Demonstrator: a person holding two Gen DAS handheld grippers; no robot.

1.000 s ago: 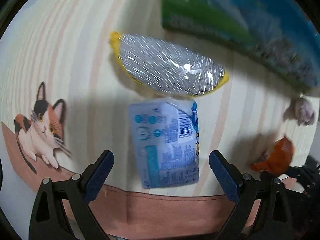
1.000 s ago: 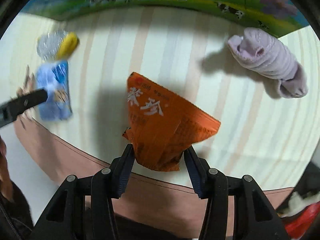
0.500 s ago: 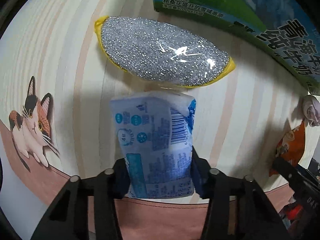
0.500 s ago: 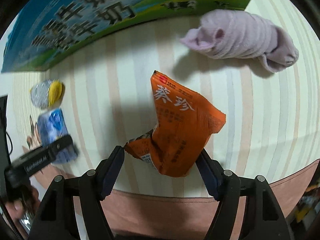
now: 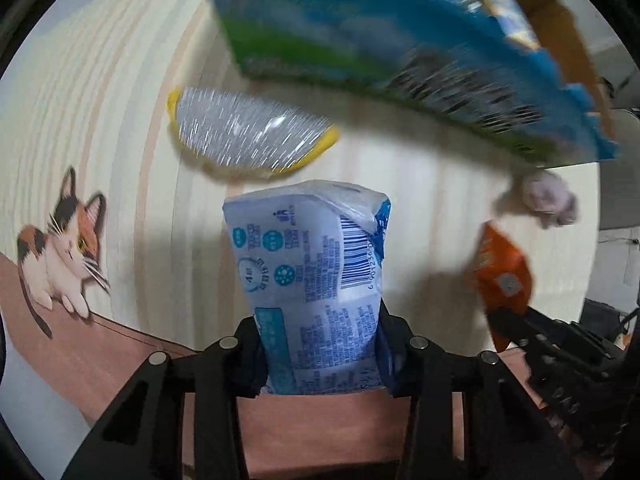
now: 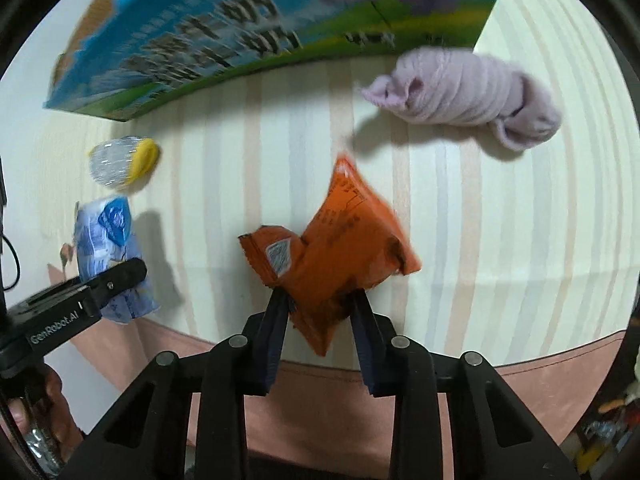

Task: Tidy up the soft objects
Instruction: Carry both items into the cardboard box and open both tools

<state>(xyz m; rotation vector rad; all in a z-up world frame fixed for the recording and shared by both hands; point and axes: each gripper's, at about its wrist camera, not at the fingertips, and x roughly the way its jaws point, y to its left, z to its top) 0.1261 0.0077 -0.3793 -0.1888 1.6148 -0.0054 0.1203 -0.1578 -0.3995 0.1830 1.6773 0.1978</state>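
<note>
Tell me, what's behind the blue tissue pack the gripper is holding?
Just beyond the blue tissue pack lies a silver-and-yellow scrubber, then a big milk carton box. The striped mat right behind the pack is hidden.

R gripper (image 6: 320, 316) clamps orange pkt (image 6: 332, 248); purple sock (image 6: 464, 92) well apart.

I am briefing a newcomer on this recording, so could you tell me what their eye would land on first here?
Probably the two held packets: the left gripper clamps a pale blue tissue pack, and the right gripper pinches a crumpled orange packet. Beyond them, on the striped tablecloth, lie a silver-and-yellow scrubber and a rolled lilac sock beside a blue-green carton.
</note>
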